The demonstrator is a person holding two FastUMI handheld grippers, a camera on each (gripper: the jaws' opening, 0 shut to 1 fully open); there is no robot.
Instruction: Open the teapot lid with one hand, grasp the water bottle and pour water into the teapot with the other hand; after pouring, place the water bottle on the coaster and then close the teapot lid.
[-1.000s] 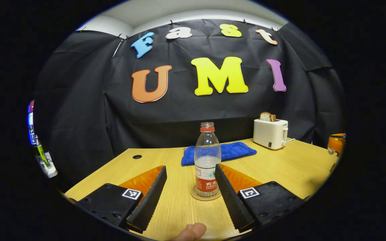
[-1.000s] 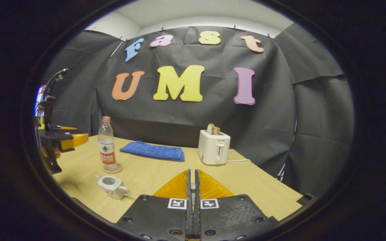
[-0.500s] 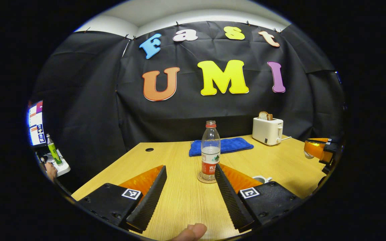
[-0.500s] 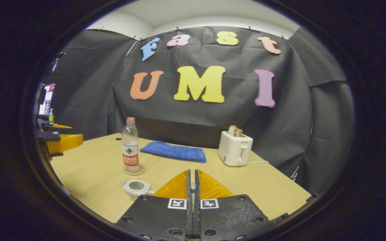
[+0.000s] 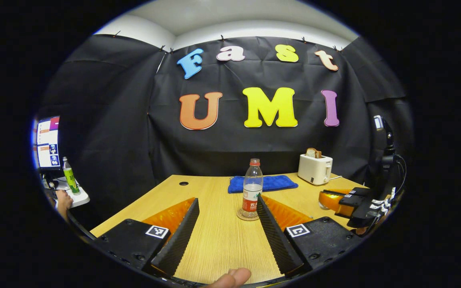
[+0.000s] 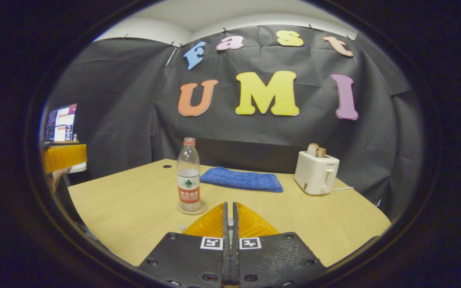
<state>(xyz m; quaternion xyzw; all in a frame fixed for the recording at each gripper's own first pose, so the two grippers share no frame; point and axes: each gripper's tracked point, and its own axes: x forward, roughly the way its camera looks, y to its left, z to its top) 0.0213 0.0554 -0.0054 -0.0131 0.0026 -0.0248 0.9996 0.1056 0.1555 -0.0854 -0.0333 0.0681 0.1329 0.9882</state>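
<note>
1. My left gripper (image 5: 226, 232) is spread wide over the table (image 5: 218, 248) and holds nothing.
2. The bottle (image 5: 252, 184) stands upright on the coaster (image 5: 248, 215), past my left fingers and between them in the left gripper view. They do not touch it.
3. The bottle has some water in it and its cap is on.
4. My right gripper (image 6: 229, 240) is pressed together with nothing I can see between the fingers.
5. In the right gripper view the bottle (image 6: 188, 180) on the coaster (image 6: 191, 209) is ahead and a bit to the left.
6. A blue towel (image 6: 241, 180) lies flat behind the bottle.
7. A white toaster (image 6: 316, 173) with bread in it stands to the right of the towel.
8. In the left gripper view my right gripper (image 5: 344, 202) hangs over the table's right side.
9. My fingertip (image 5: 230, 278) shows at the bottom of the left gripper view.
</note>
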